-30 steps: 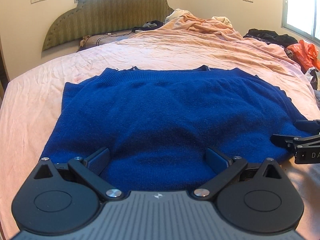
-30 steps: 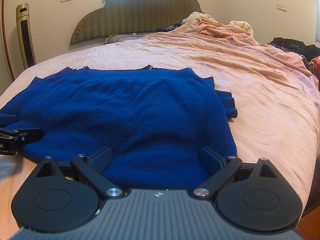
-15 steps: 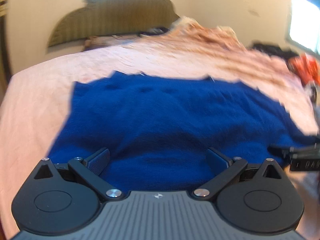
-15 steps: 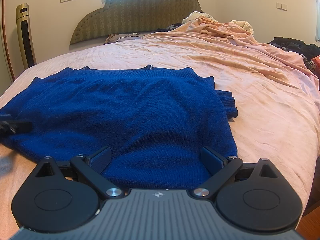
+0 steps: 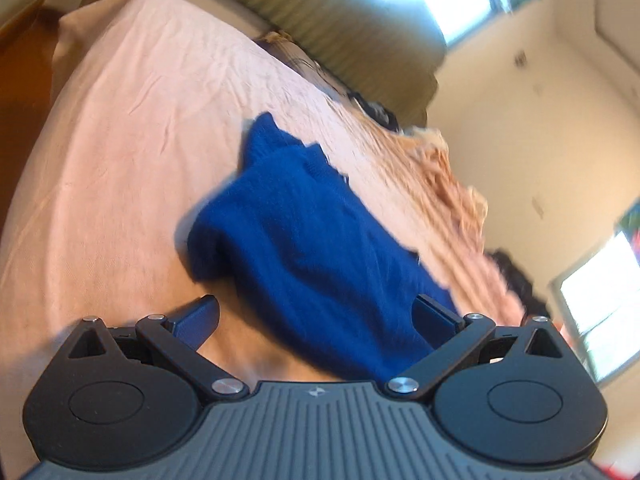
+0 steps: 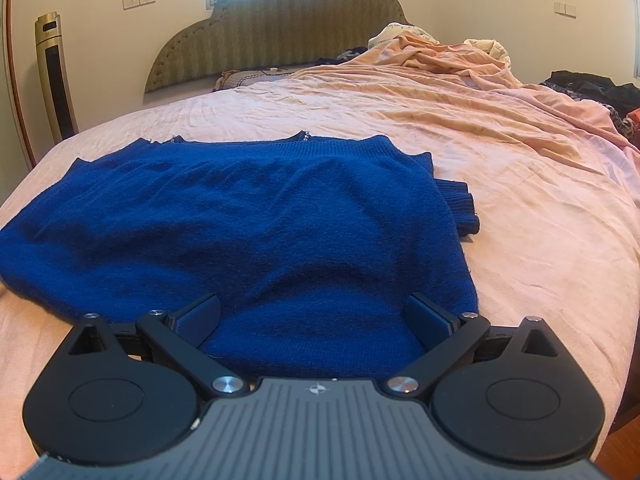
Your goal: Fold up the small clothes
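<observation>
A blue knit sweater [image 6: 248, 216] lies folded flat on the pink bed sheet [image 6: 520, 208], its ribbed cuff [image 6: 460, 208] sticking out at the right edge. My right gripper [image 6: 316, 316] is open, low over the sweater's near hem, with blue cloth between its spread fingers. In the tilted, blurred left wrist view the sweater [image 5: 312, 240] runs diagonally. My left gripper [image 5: 320, 316] is open near the sweater's left edge, one finger [image 5: 200, 316] over bare sheet, the other [image 5: 436, 316] against the knit.
A rumpled peach blanket [image 6: 448, 68] and a dark clothes pile [image 6: 592, 88] lie at the far right of the bed. A padded headboard [image 6: 280, 24] stands behind; a tower fan [image 6: 54, 76] stands at the left wall. Bare floor [image 5: 24, 92] shows beyond the bed's left edge.
My left gripper has swung left and rolled, so its view is tilted and it has left the right wrist view. The right gripper has barely moved. Both stay open.
</observation>
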The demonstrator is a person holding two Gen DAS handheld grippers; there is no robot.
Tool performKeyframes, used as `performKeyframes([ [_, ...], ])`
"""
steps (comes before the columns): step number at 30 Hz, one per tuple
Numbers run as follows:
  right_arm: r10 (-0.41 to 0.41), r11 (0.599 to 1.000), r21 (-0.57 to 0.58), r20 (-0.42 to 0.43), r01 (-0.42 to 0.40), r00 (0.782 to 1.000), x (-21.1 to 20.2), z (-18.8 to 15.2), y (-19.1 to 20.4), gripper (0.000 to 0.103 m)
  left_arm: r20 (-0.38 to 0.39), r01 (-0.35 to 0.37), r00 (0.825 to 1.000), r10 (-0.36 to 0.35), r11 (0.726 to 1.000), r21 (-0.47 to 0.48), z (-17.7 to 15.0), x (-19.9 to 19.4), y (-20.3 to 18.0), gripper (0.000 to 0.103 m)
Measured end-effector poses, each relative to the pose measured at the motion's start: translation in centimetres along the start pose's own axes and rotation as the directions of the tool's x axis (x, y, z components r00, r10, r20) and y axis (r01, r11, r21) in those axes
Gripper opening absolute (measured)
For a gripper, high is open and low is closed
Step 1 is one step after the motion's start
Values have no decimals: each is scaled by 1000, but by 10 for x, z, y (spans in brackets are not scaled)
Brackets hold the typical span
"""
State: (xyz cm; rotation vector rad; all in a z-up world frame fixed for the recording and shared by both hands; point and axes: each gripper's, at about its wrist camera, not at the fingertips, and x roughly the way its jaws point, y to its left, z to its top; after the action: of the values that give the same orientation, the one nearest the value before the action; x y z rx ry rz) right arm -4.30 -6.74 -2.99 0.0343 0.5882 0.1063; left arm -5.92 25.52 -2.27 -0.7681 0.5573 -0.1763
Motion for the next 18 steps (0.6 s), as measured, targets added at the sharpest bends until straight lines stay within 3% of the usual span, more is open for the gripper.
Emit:
performKeyframes([
  [5,9,1000,5,1,-9,1000,-1,0,-1,102,61,-7,998,14,994,-109,16,17,5,103],
  [8,14,1000,9,2,-14,1000,-1,-1,-1,102,103,-27,994,40,992,-127,20,25,3,102],
  [10,17,1000,11,3,-17,1000,-1,0,-2,102,111,-69,991,78,994,-83,17,30,-2,87],
  [12,18,1000,12,3,-18,1000,-1,0,-2,102,118,-143,983,143,990,-12,14,33,-6,36],
  [14,18,1000,12,3,-18,1000,-1,0,-2,102,130,-192,973,189,981,15,11,36,-1,30],
  [18,19,1000,11,2,-19,1000,-1,0,-2,103,122,-173,978,171,985,7,16,36,4,30],
])
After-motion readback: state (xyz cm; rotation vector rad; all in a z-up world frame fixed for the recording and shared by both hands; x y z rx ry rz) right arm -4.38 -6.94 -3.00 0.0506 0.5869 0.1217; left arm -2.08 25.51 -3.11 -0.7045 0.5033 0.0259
